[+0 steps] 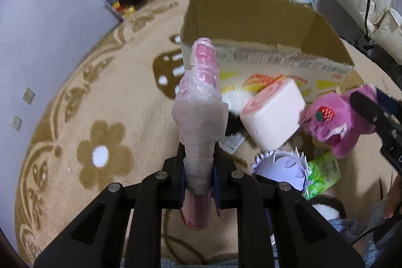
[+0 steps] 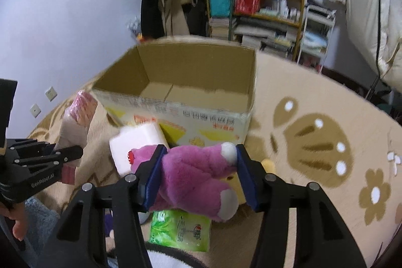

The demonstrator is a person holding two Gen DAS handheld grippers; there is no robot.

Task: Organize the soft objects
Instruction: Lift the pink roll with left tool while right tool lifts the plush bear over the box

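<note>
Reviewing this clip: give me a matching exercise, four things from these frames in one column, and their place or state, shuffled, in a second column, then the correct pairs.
Things
1. cardboard box
2. pink wrapped paw toy
3. purple plush bear
4. green packet

Places or states
A. clamped in the right gripper
B. lying on the rug below the grippers
C. open at the top, nothing visible inside
D. clamped in the left gripper, sticking upward

Pairs: 1-C, 2-D, 3-A, 4-B

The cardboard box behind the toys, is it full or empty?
Empty as far as visible: the cardboard box is open on top, showing bare floor flaps; its near corners are hidden.
</note>
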